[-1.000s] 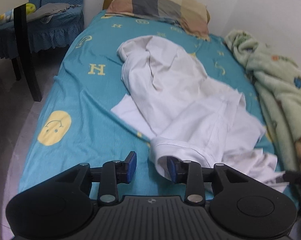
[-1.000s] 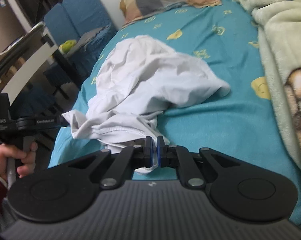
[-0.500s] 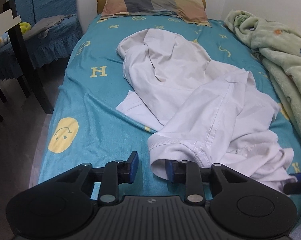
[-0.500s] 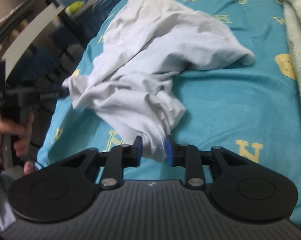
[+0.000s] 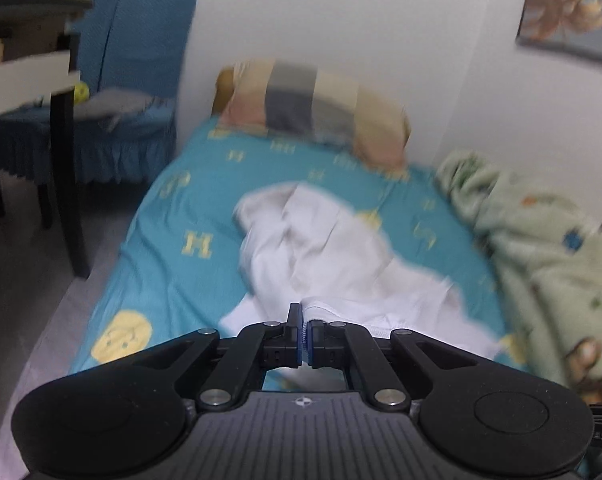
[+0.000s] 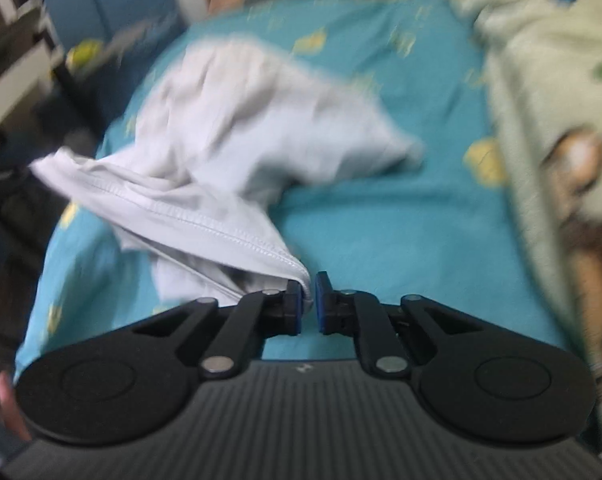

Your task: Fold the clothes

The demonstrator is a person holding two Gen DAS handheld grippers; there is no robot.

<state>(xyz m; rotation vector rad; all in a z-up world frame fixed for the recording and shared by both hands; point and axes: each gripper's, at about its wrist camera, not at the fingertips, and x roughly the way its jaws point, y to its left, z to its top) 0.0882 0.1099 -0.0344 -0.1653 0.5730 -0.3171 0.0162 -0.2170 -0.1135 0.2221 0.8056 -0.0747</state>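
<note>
A white garment (image 5: 321, 248) lies crumpled along the middle of the bed's turquoise sheet (image 5: 173, 264). Its stitched hem reaches my left gripper (image 5: 304, 320), whose jaws are shut on it at the near end. In the right wrist view the same garment (image 6: 237, 128) stretches from a raised corner at the left down to my right gripper (image 6: 308, 300). The right gripper's jaws pinch a folded hem corner with only a thin gap left between them. Both views are blurred by motion.
A checked pillow (image 5: 317, 108) lies at the head of the bed against the white wall. A green fleece blanket (image 5: 541, 248) covers the right side. A blue-covered chair (image 5: 113, 120) and a dark table leg (image 5: 67, 184) stand left of the bed. A hand (image 6: 5, 396) shows at the lower left.
My left gripper went from open beside the hem to shut on it and rose. My right gripper's jaws narrowed onto the hem corner. The garment is pulled taut between them.
</note>
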